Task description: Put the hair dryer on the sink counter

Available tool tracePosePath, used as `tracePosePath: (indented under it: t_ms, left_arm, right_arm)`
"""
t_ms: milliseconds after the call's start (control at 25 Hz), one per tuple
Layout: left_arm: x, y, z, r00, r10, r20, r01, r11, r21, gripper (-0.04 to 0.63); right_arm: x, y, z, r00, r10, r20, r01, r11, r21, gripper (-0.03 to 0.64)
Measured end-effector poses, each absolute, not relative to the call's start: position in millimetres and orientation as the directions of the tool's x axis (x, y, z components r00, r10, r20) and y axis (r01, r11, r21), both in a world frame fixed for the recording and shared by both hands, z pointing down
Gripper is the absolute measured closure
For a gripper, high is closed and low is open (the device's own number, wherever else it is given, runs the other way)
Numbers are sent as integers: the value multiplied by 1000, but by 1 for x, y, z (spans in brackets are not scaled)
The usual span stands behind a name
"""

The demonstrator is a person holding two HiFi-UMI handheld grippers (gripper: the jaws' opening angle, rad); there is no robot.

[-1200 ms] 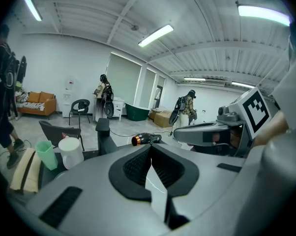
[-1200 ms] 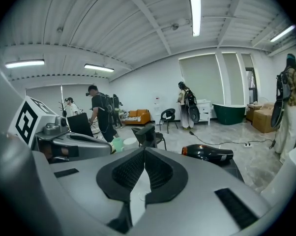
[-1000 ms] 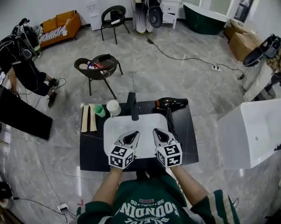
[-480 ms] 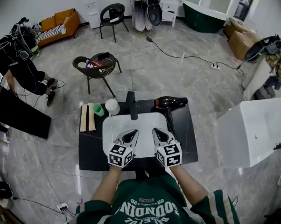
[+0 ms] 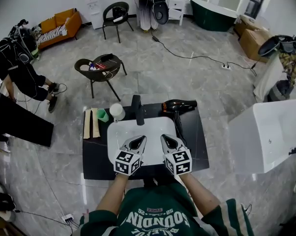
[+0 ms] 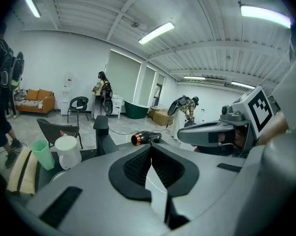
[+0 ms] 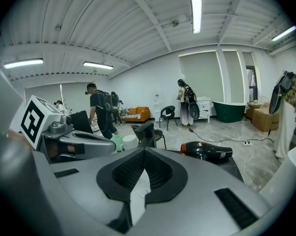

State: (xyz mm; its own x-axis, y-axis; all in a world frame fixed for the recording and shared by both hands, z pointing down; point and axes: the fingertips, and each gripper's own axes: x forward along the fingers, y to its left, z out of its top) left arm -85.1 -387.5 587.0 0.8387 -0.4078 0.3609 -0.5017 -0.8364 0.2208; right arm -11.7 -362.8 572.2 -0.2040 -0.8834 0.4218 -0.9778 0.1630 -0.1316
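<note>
Both tongs are closed and hold nothing. The left tongs (image 5: 138,142) and the right tongs (image 5: 166,140) hang side by side over the white basin (image 5: 119,132). Their tips are pressed together, with only air between them.

The hair dryer (image 5: 180,105) lies on its side on the black counter (image 5: 194,146). It is ahead of the right tongs and a bit to their right, well apart from both. So it looks like it is already where the task wants it. Nothing seems left to carry.

If it had to be moved, I think it would feel hard and smooth, a bit heavy at the fat end, and it could slip. The thin handle looks like the best place to pinch. But the handle is hard to see. The right tongs' own view shows mostly the shiny black barrel with its orange ring. A dark cord seems to run back along the basin's right edge, and it could tug.

Ahead of the left tongs stands the black tap (image 5: 136,110), with a white cup (image 5: 117,111) and a green cup (image 5: 104,115) to its left. What is inside them I cannot tell.
</note>
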Motion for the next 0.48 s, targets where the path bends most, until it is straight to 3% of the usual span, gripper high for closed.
tracePosePath:
  t_ms: [480]
  left_arm:
    - [-86,-389,596,835,-397,380,-502,-833,233,583]
  right_arm:
    - [-15,-366,580,-216,-872,439,-975,167,-149,575]
